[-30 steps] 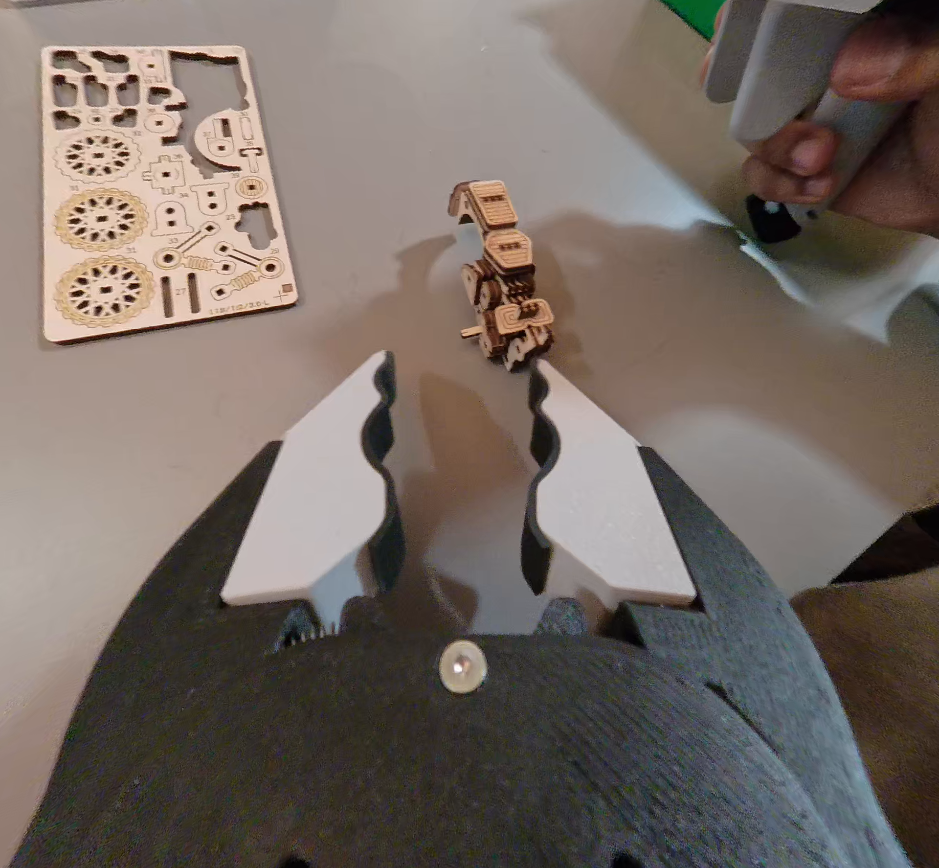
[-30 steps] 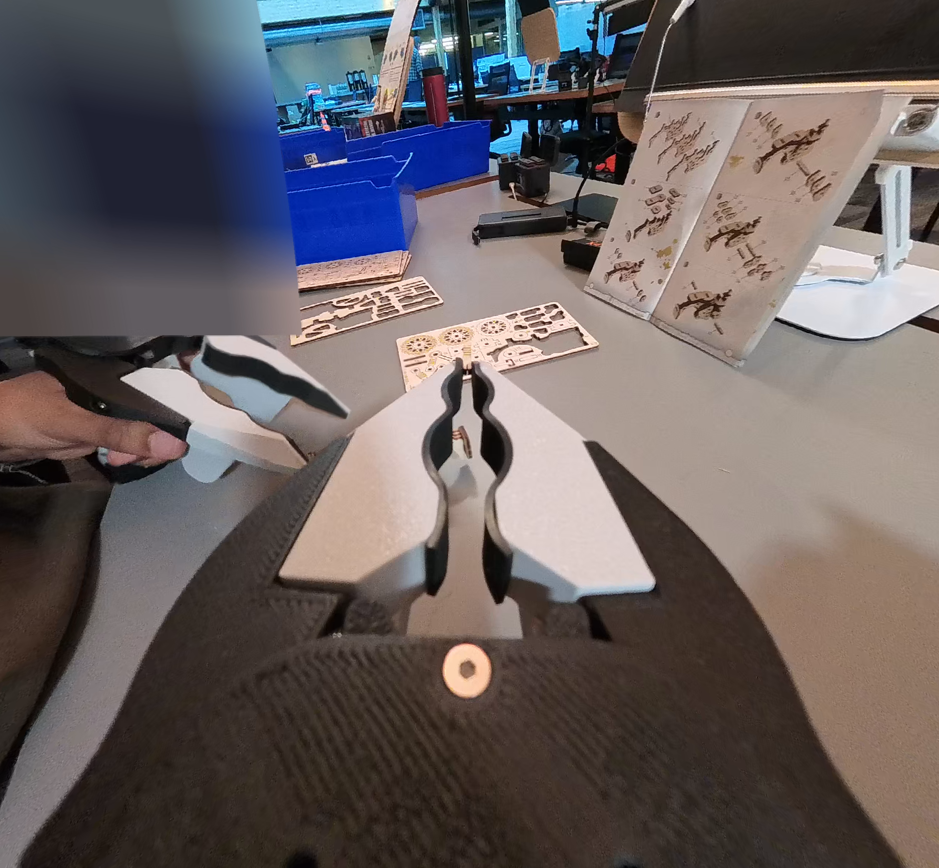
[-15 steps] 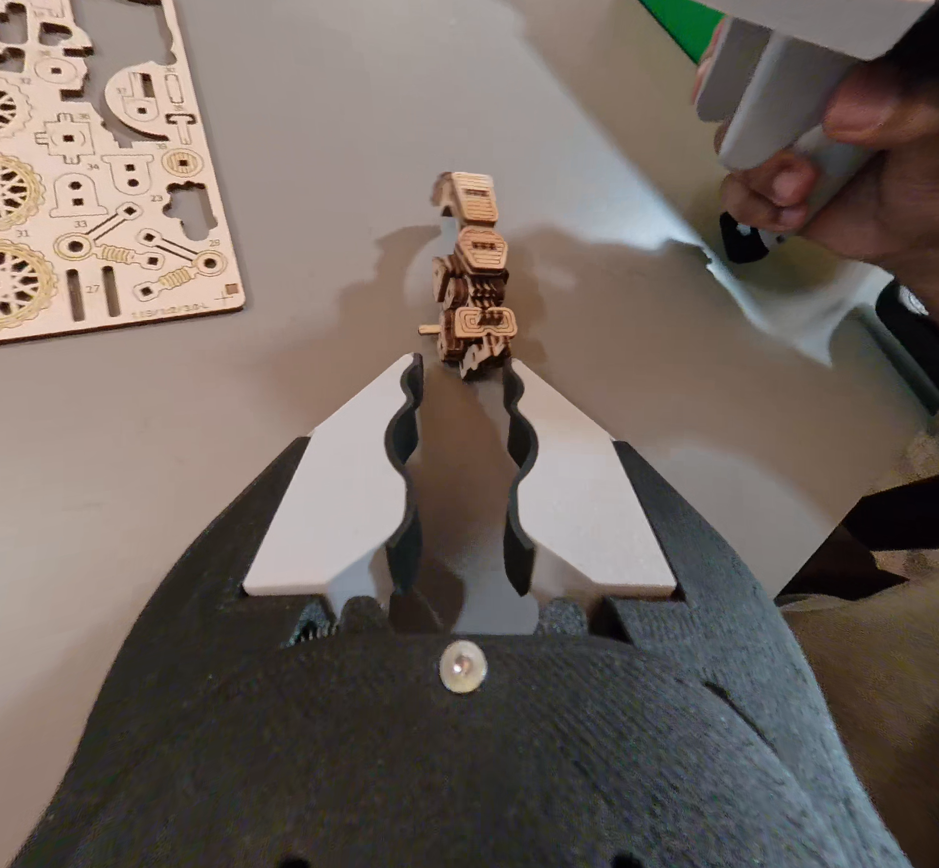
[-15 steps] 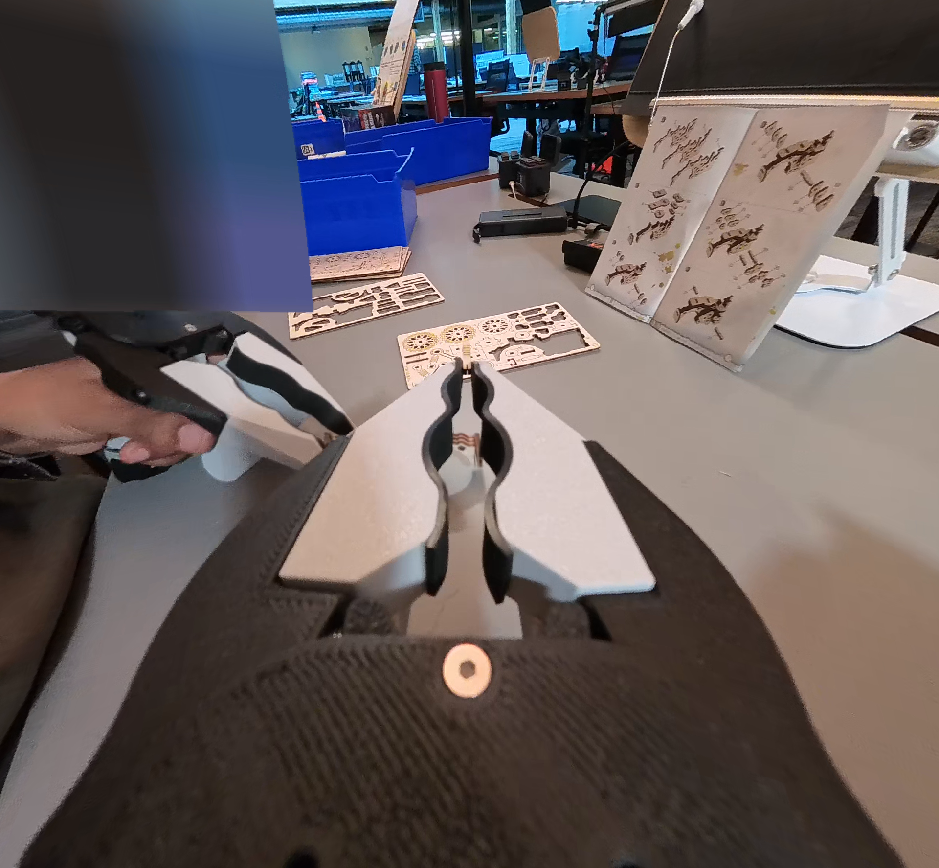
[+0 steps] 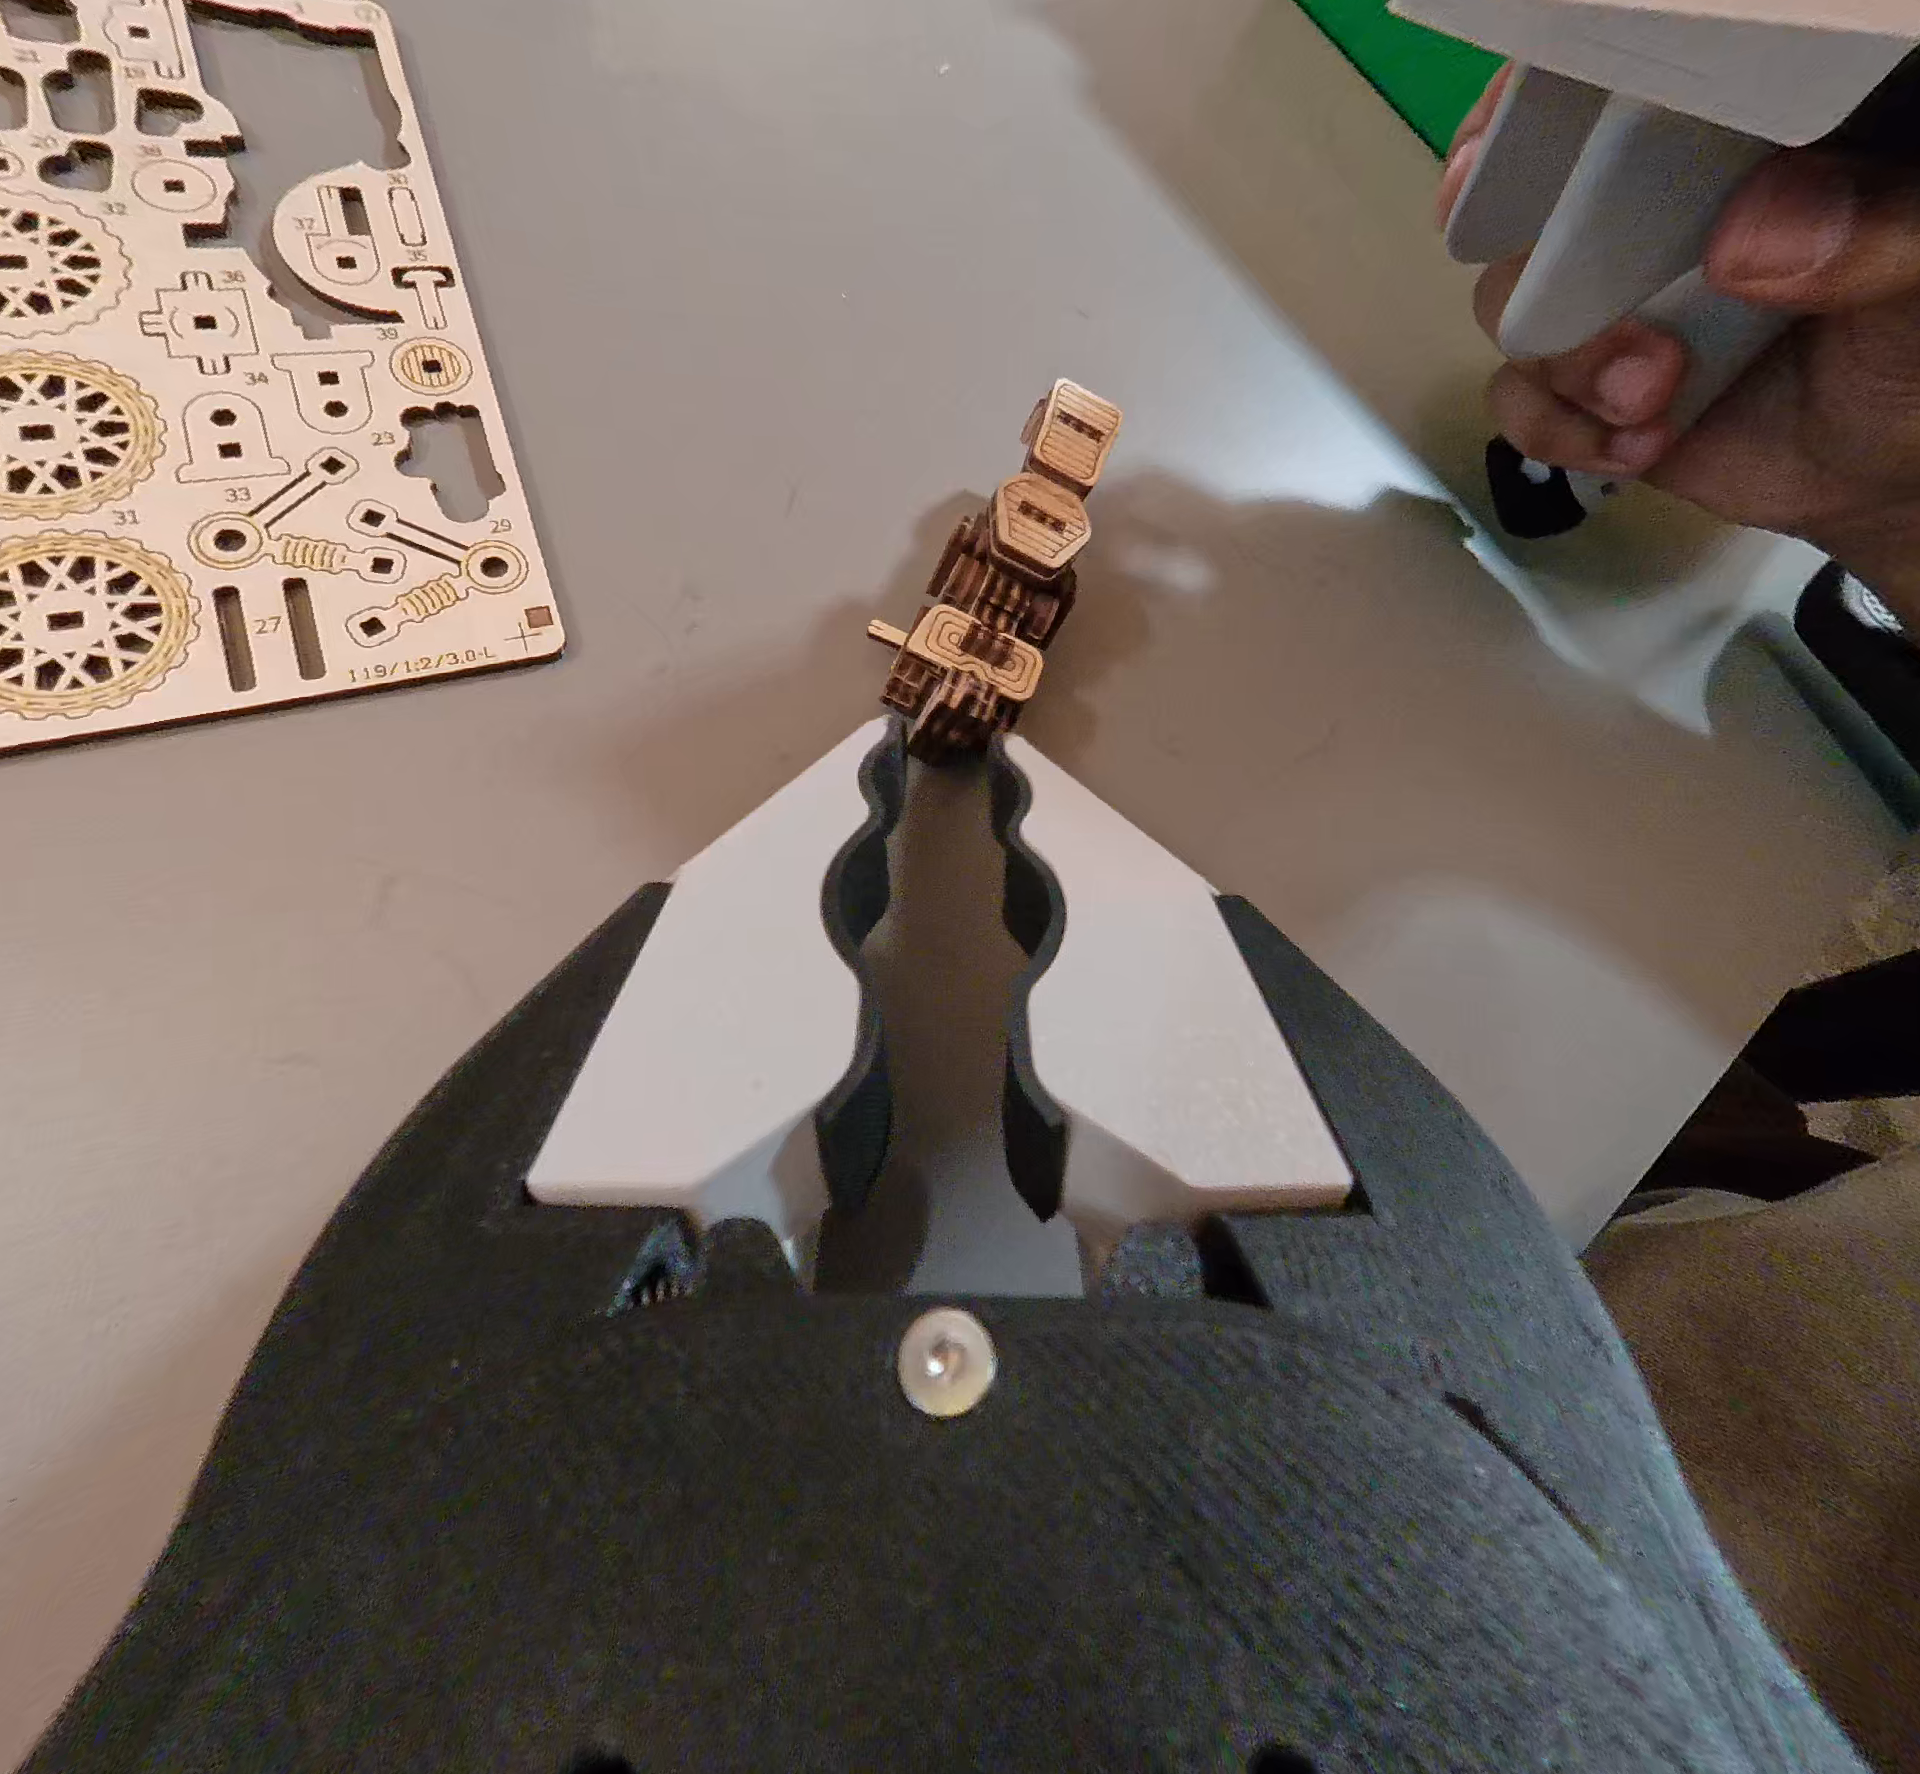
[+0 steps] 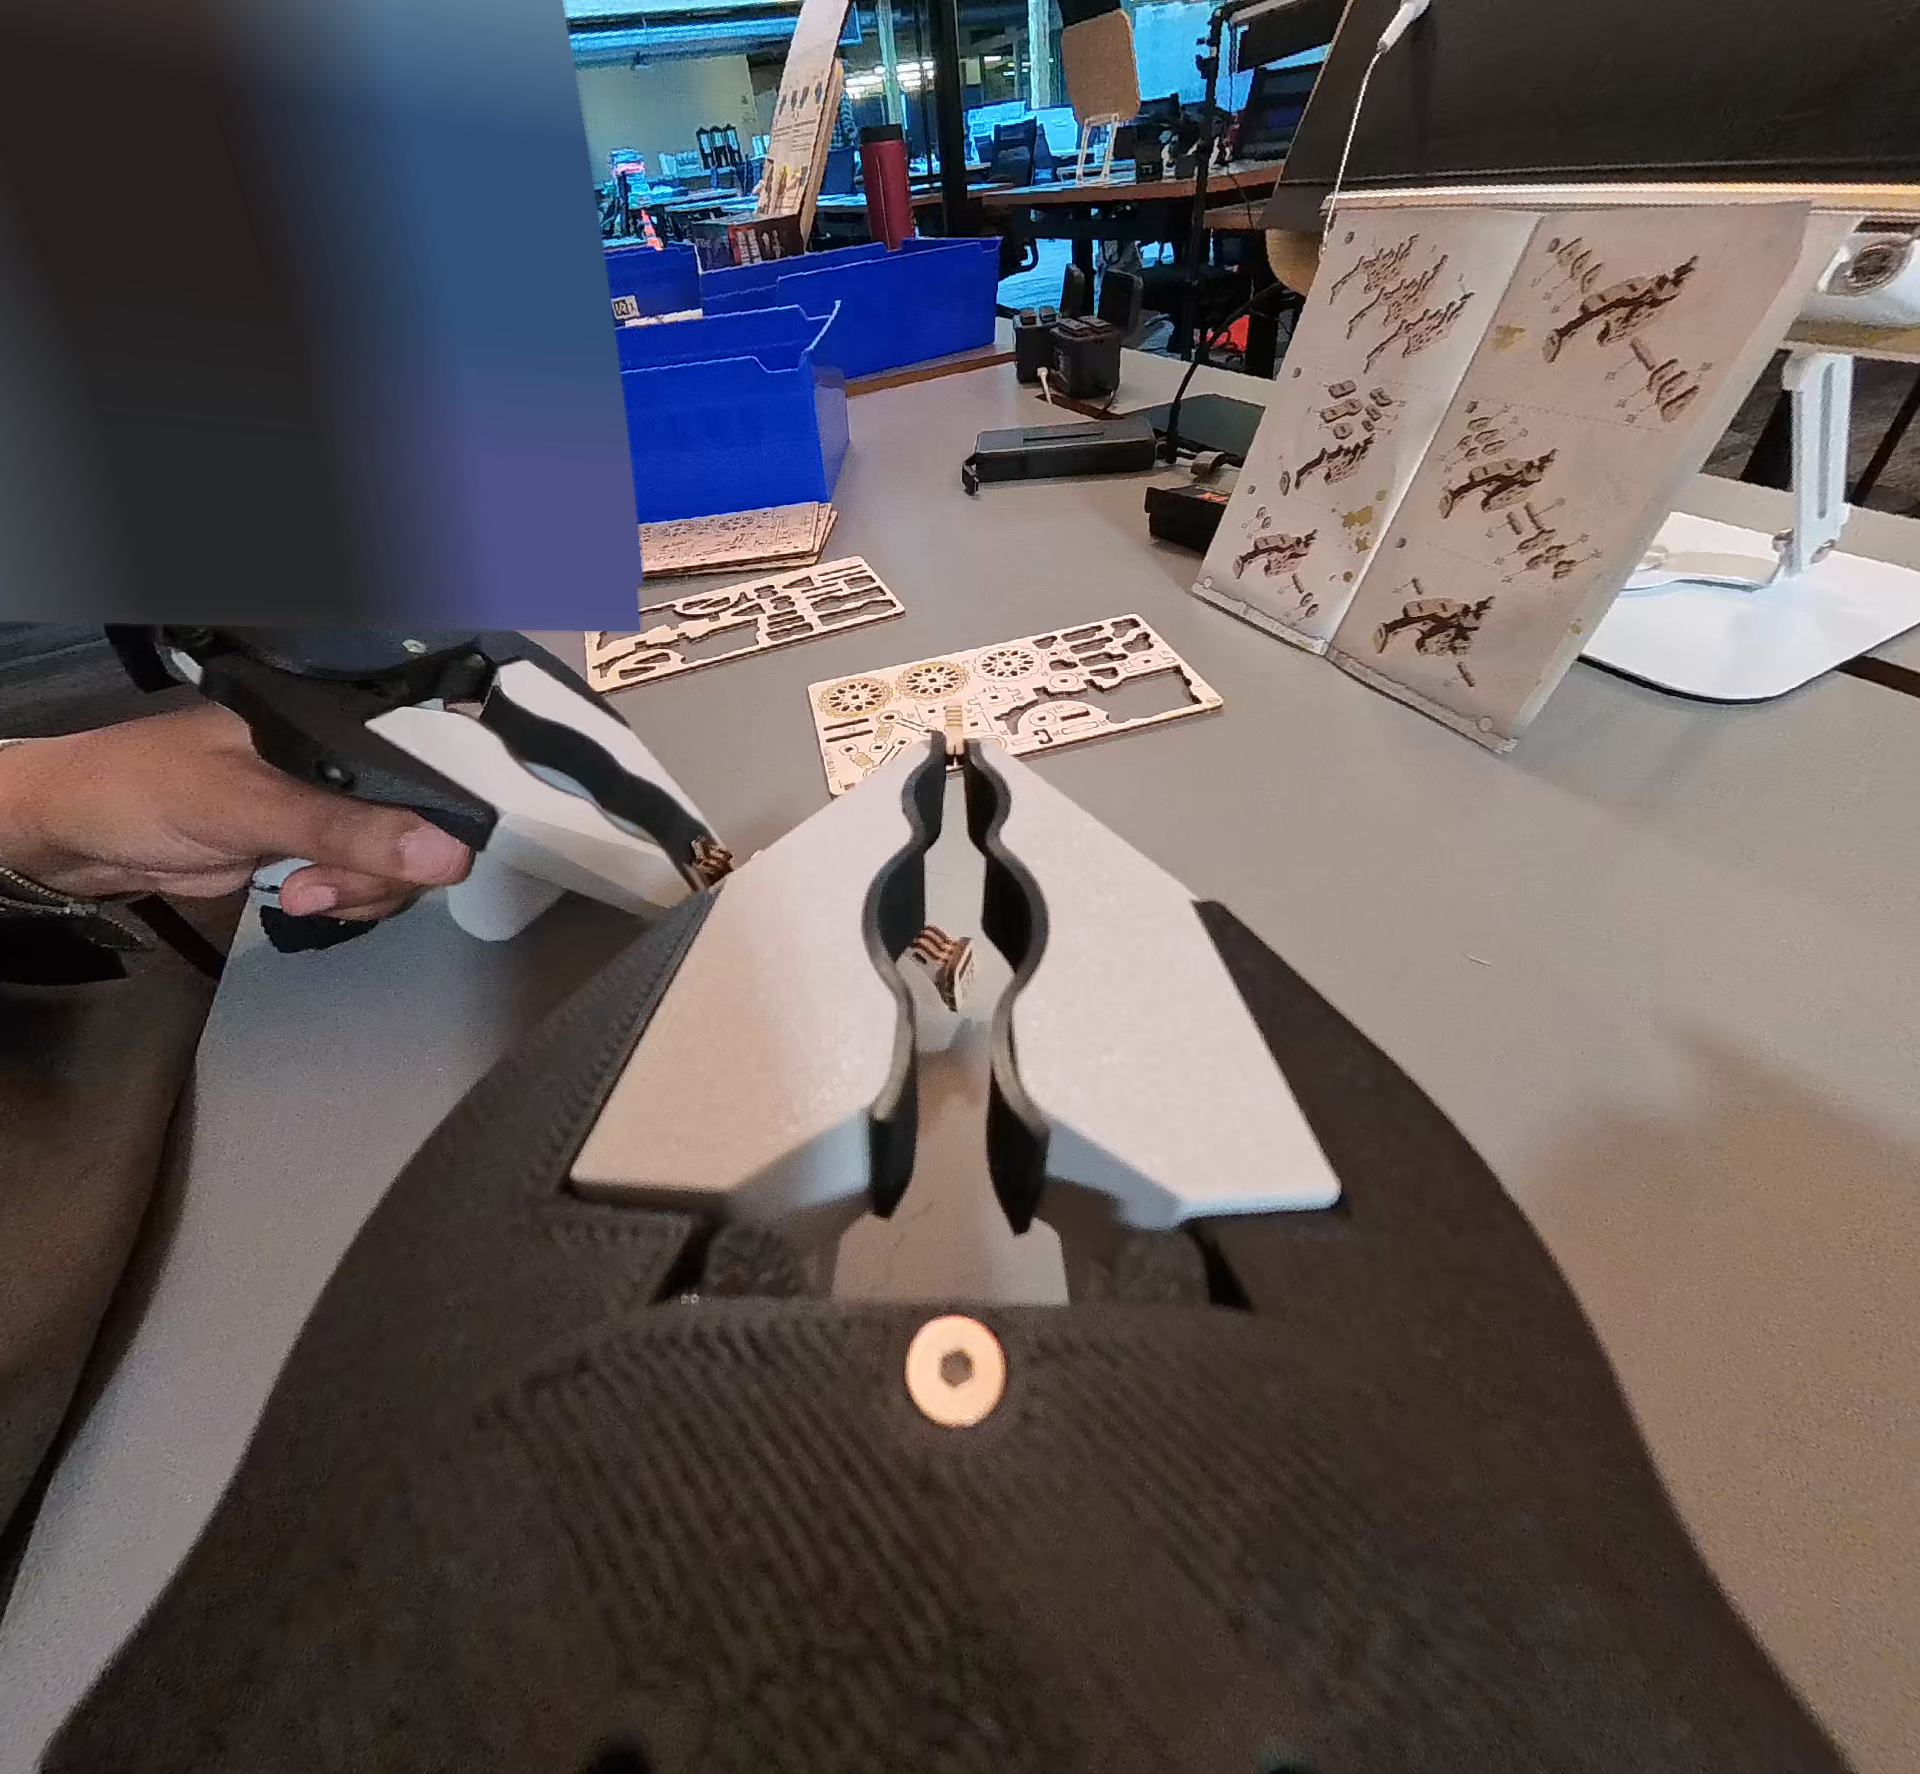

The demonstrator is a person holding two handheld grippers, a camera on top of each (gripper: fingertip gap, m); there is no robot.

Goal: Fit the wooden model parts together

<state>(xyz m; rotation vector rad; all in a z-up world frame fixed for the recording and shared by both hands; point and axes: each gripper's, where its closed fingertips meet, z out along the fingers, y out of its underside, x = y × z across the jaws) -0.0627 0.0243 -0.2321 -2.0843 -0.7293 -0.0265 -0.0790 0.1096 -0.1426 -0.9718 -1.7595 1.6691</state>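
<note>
Between left claw (image 5: 943, 756) tips, wooden model (image 5: 995, 581).

Wooden model (image 5: 992, 581) stands on table (image 5: 727, 166), parts sheet (image 5: 208, 374) to its left.

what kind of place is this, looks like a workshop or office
Probably a shared workshop or lab: blue bins on the grey table, rows of desks behind, and an assembly guide propped by wooden part sheets.

Black claw (image 5: 943, 748), white wavy-edged fingers (image 5: 727, 997)
</note>
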